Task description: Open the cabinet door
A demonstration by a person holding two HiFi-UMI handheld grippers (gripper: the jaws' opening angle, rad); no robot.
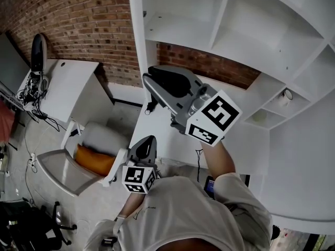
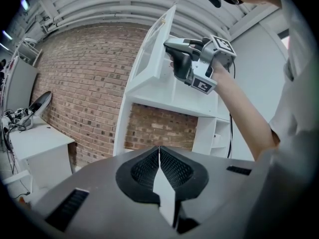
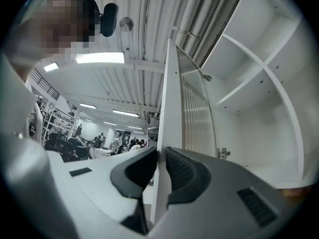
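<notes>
There are two claws here and one door that matters. The right claw (image 3: 160, 156) is raised to the upper cabinet and clamped on the free edge of the cabinet door (image 3: 167, 98), with a dark pad pressed on each face of the white frame. That door fills the middle of the right gripper view edge-on, with its single ribbed pane (image 3: 195, 108) just right of the frame. It stands swung out from the cabinet (image 1: 251, 30), so the bare white shelves behind it are in plain sight. Two small metal hinges show on the inner wall, one (image 3: 205, 77) above the other (image 3: 223, 153). From the left gripper view the same door (image 2: 155, 49) tilts out at the upper middle of the frame, with the right claw (image 2: 170, 59) on it and a bare forearm (image 2: 244, 113) running down to the right. The left claw (image 2: 159, 152) hangs lower, its two pads closed against each other with nothing between them; in the head view it sits at lower centre (image 1: 148, 141). One white desk (image 1: 70, 80) stands at the left against the brick wall (image 1: 78, 14). One orange cushion (image 1: 94, 161) lies on a grey seat below it.
</notes>
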